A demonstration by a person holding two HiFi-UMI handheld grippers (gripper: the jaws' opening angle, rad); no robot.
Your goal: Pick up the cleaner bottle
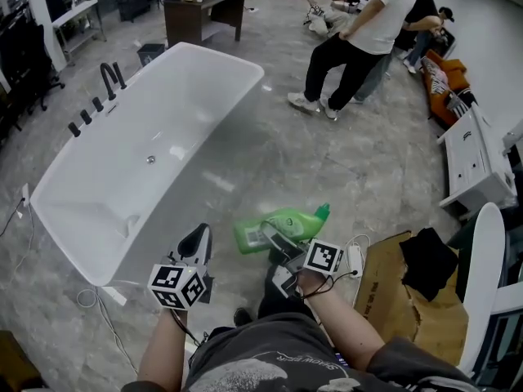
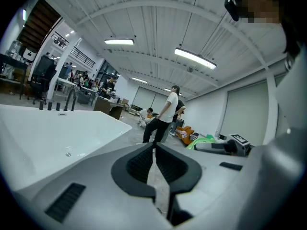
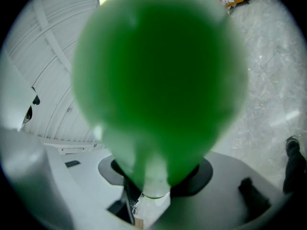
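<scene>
The green cleaner bottle (image 1: 282,225) hangs on its side above the grey floor, with its cap (image 1: 323,211) pointing right. My right gripper (image 1: 275,239) is shut on it from below right, and its marker cube (image 1: 324,257) sits behind. In the right gripper view the bottle (image 3: 158,80) fills nearly the whole picture, blurred and close, and hides the fingertips. My left gripper (image 1: 198,237) is beside the bathtub's near end, left of the bottle. Its dark pads (image 2: 141,164) are closed together with nothing between them. From the left gripper view the bottle (image 2: 204,140) shows at the right.
A long white bathtub (image 1: 122,162) with black taps (image 1: 110,78) lies at the left. A cardboard box (image 1: 400,300) with a black cloth (image 1: 426,264) is at the right, next to white furniture (image 1: 478,166). People (image 1: 359,31) stand at the far side, near a dark desk (image 1: 204,15).
</scene>
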